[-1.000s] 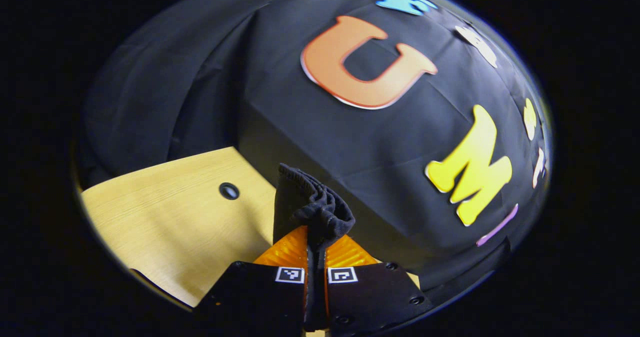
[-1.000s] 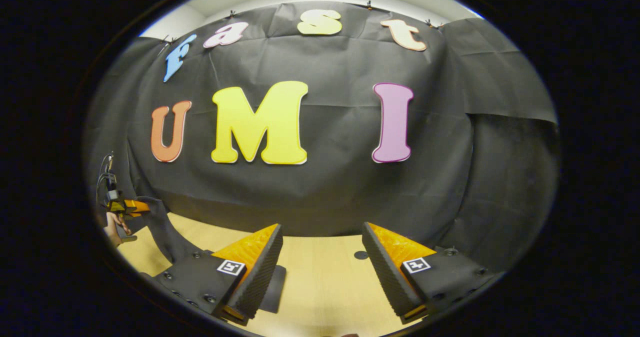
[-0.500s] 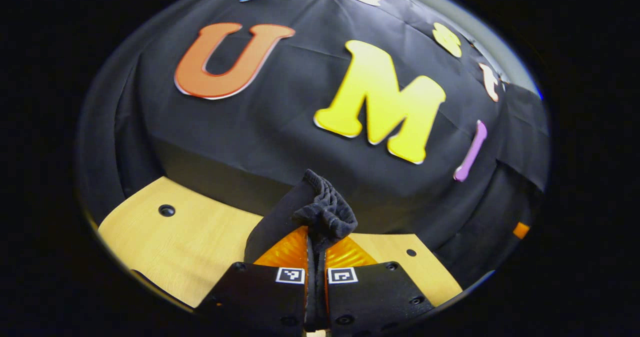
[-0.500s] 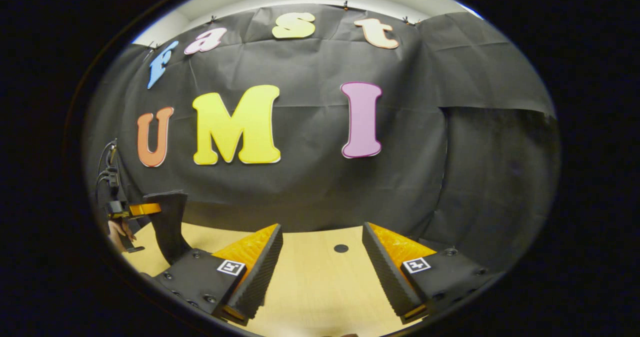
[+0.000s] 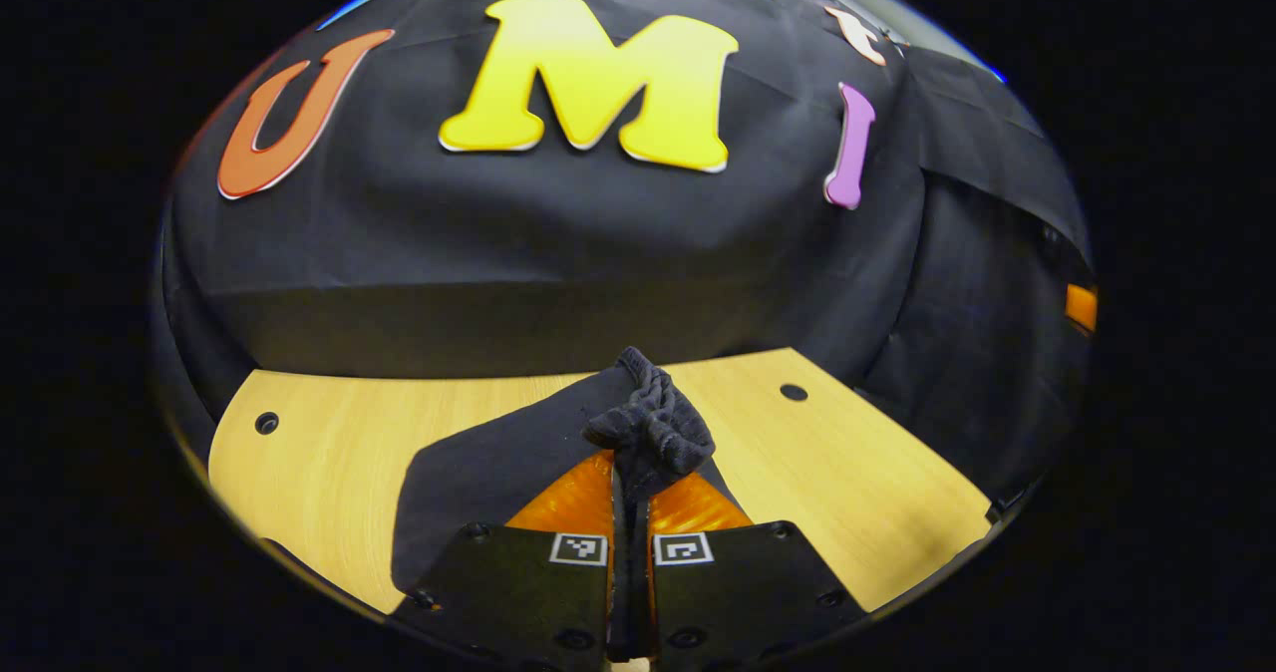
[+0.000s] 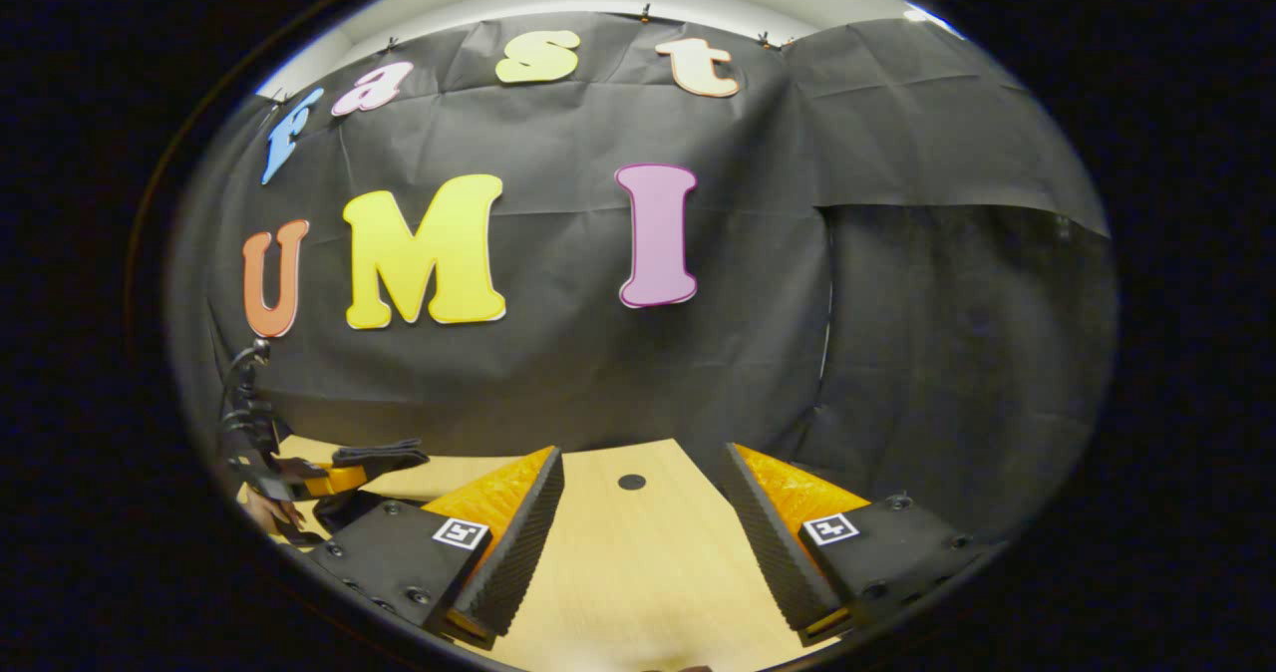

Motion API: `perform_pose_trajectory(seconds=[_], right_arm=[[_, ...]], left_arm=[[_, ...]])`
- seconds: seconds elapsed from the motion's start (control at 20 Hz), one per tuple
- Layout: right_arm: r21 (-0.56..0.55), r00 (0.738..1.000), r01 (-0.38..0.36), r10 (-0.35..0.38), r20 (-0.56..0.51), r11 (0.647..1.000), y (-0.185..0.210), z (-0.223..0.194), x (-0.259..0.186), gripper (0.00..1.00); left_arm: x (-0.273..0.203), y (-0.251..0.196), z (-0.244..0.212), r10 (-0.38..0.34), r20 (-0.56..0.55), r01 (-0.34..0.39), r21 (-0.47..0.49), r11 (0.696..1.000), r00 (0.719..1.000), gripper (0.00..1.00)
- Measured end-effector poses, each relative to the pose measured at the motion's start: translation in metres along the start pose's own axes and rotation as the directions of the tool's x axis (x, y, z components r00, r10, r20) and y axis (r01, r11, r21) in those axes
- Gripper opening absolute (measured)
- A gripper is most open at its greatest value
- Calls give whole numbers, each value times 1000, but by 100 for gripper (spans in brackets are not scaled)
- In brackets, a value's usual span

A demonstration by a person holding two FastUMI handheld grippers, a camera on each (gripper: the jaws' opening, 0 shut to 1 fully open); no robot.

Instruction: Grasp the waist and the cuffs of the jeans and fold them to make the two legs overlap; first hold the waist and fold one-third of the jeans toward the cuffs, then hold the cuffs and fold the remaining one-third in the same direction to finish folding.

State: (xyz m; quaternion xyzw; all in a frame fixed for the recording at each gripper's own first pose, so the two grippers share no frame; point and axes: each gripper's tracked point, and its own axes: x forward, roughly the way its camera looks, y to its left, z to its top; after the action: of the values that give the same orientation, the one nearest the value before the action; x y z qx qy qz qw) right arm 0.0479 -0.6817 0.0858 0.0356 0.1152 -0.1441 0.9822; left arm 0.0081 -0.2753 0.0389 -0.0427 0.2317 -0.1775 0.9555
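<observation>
In the left gripper view my left gripper (image 5: 630, 473) is shut on a bunched edge of the dark jeans (image 5: 648, 423); the cloth trails down and left from the fingers onto the wooden table (image 5: 857, 483). Which end of the jeans is pinched I cannot tell. In the right gripper view my right gripper (image 6: 643, 512) stands open above the table (image 6: 638, 562), nothing between its fingers. Far to its left the left gripper (image 6: 339, 475) shows, held by a hand (image 6: 261, 512), with a flap of the jeans (image 6: 384, 451) sticking out of it, low over the table.
The table has small round holes (image 5: 794, 392) (image 5: 266, 422) (image 6: 630, 481). The booth's black cloth wall (image 5: 558, 253) closes the table's far side, and another panel (image 6: 957, 353) hangs on the right. Bare wood lies in front of the right gripper.
My left gripper, still holding the jeans, has swung right and come down toward the table; the cloth now lies lower and flatter. My right gripper has turned slightly right and stayed open.
</observation>
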Motion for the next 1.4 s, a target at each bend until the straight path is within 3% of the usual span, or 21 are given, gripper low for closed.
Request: perform_pose_trajectory(seconds=[0.3, 0.45, 0.55, 0.65, 0.8, 0.85, 0.9, 0.95, 1.15, 1.35, 1.4], right_arm=[[17, 998, 64, -63, -21, 998, -26, -8, -10, 98], [20, 997, 65, -64, -35, 998, -27, -14, -14, 98], [14, 997, 57, -57, -43, 998, -23, -17, -12, 98], [18, 998, 45, -44, -51, 999, -20, -19, -9, 98], [13, 998, 23, -22, -63, 1000, -10, -26, -3, 98], [11, 998, 15, -15, -68, 1000, -6, -29, -1, 98], [10, 997, 6, -5, -73, 1000, -3, -32, 1, 98], [11, 997, -3, 4, -76, 1000, 1, -35, 2, 100], [39, 995, -67, 70, -73, 997, 31, -41, 12, 99], [41, 982, -174, 176, -67, 984, 84, -46, 21, 98], [43, 977, -201, 203, -63, 979, 99, -46, 22, 94]], left_arm=[[24, -20, -57, 24, -95, -7, 183, 983, 995, 3], [26, -24, -78, 43, -125, -6, 284, 959, 991, 4], [22, -37, -81, 10, -125, 33, 334, 942, 992, 9], [14, -50, -84, -28, -131, 71, 335, 940, 991, 46], [-3, -71, -80, -72, -111, 103, 311, 945, 991, 87], [-9, -79, -77, -83, -100, 110, 309, 945, 992, 88], [-18, -84, -72, -87, -74, 106, 308, 945, 993, 99], [-27, -90, -65, -96, -49, 107, 304, 947, 994, 93], [-75, -81, -24, -71, 69, 53, 235, 971, 995, 96], [-132, -25, 23, 83, 206, -123, 187, 975, 975, 99], [-145, -10, 32, 117, 228, -153, 150, 977, 967, 99]])
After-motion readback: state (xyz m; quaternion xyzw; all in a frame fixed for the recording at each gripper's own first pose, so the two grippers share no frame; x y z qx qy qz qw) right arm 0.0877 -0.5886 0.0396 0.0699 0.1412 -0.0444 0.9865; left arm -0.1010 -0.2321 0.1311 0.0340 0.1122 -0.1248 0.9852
